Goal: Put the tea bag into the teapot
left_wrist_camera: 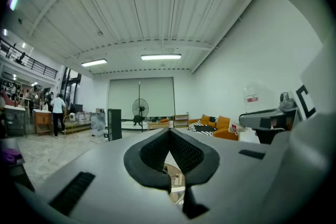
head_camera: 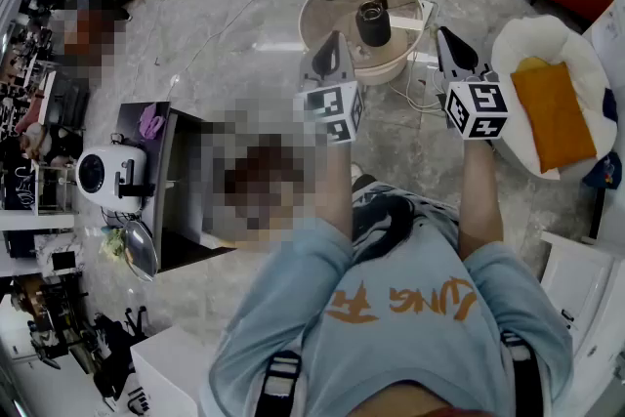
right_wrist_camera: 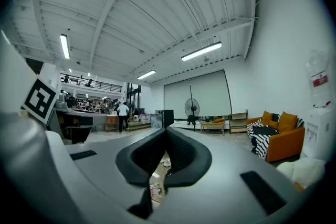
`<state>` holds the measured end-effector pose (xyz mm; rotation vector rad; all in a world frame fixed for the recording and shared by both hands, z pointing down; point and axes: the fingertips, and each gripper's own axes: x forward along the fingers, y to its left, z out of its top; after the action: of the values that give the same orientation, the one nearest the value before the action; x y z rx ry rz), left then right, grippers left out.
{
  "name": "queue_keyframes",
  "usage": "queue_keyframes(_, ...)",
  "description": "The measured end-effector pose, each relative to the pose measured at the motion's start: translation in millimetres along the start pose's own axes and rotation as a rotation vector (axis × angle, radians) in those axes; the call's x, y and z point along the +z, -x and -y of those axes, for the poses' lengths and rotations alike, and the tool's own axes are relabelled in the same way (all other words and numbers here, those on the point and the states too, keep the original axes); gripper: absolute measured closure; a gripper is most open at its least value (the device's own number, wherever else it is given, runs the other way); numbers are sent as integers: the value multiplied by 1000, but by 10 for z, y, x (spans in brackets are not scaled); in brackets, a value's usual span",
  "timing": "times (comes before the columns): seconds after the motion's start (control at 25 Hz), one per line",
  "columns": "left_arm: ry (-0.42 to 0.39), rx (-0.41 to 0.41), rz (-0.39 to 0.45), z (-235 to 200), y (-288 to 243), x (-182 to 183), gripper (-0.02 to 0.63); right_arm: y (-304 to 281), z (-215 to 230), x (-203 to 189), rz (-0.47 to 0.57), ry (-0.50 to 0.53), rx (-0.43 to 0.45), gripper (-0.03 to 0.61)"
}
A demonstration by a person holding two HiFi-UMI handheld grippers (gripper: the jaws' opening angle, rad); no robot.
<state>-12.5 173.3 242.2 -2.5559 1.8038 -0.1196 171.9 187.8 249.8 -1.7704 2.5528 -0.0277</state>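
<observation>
I hold my left gripper (head_camera: pixel 332 42) and my right gripper (head_camera: pixel 446 38) raised side by side, pointing away from me. In the left gripper view the black ribbed fingers (left_wrist_camera: pixel 151 153) meet at their tips with nothing clamped between them. In the right gripper view that pair of fingers (right_wrist_camera: pixel 185 152) is pressed together in the same way, also with nothing in it. The dark, rounded teapot (head_camera: pixel 373 22) stands on the round beige worktop (head_camera: pixel 314 15), farther out than both sets of fingertips and between them, touching neither. The tea bag is too small for me to pick out.
</observation>
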Motion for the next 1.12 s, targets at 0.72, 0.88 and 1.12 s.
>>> queue_keyframes(0.72,-31,20,6,-9,-15,148,589,27,454,197,34,-48,-43,565)
queue_keyframes(0.88,-21,59,6,-226,-58,178,589,-132,439,209,22,7,-41,566)
queue_keyframes(1.12,23,30,28,-485,-317,107,589,-505,544,172,28,-31,-44,566)
